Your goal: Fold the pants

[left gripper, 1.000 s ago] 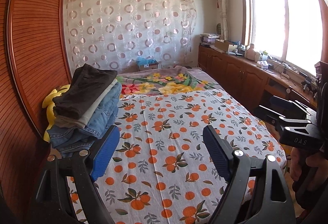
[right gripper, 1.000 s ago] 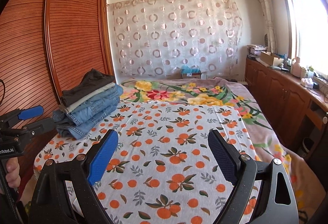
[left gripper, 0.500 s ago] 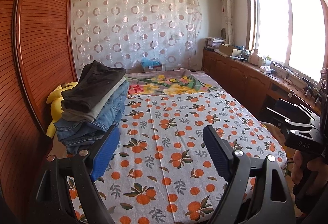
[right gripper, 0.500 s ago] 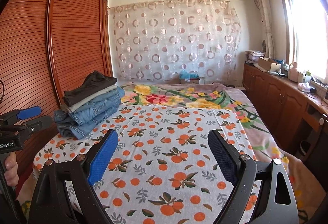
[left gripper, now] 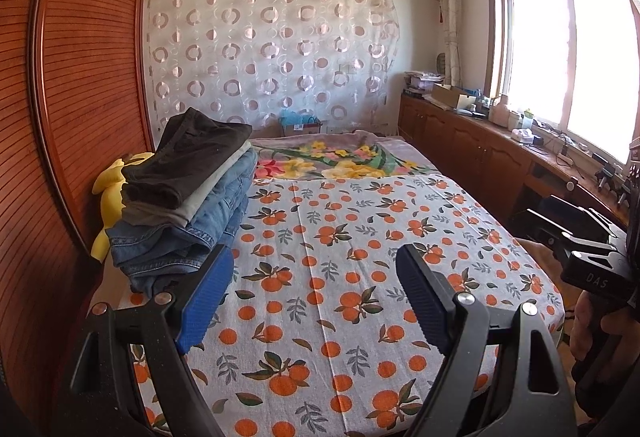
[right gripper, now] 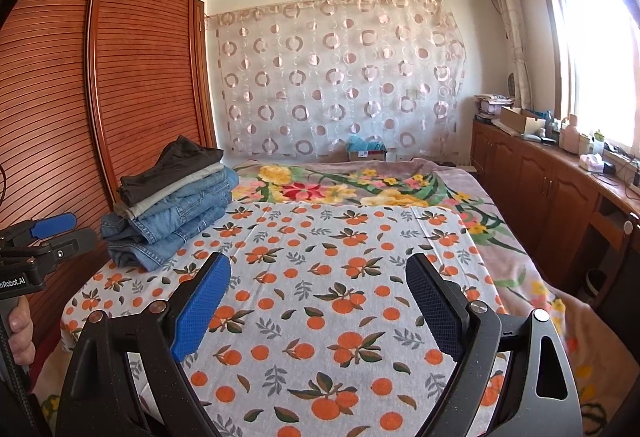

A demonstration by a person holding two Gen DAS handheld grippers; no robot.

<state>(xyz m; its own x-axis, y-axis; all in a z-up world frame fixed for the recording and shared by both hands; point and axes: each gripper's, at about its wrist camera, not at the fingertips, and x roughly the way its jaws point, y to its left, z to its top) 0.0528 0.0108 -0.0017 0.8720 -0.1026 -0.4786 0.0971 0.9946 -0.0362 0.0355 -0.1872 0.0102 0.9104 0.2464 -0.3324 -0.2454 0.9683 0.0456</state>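
Note:
A stack of folded pants (left gripper: 188,193) lies at the left side of the bed, dark pants on top, a grey pair under them, several blue jeans below; it also shows in the right wrist view (right gripper: 172,197). My left gripper (left gripper: 314,281) is open and empty, held above the orange-print sheet (left gripper: 344,277), just right of the stack. My right gripper (right gripper: 318,287) is open and empty above the same sheet (right gripper: 320,277), the stack to its far left. Each gripper shows at the edge of the other's view, the left (right gripper: 44,237) and the right (left gripper: 576,237).
A wooden slatted wardrobe (right gripper: 100,97) stands along the left. A yellow plush toy (left gripper: 110,193) sits behind the stack. A floral blanket (right gripper: 360,189) covers the far bed. Wooden cabinets (right gripper: 540,181) with clutter run under the window at right.
Both grippers have drawn back and tilted up, so the bed and the stack sit lower and farther in view. Both stay open and empty.

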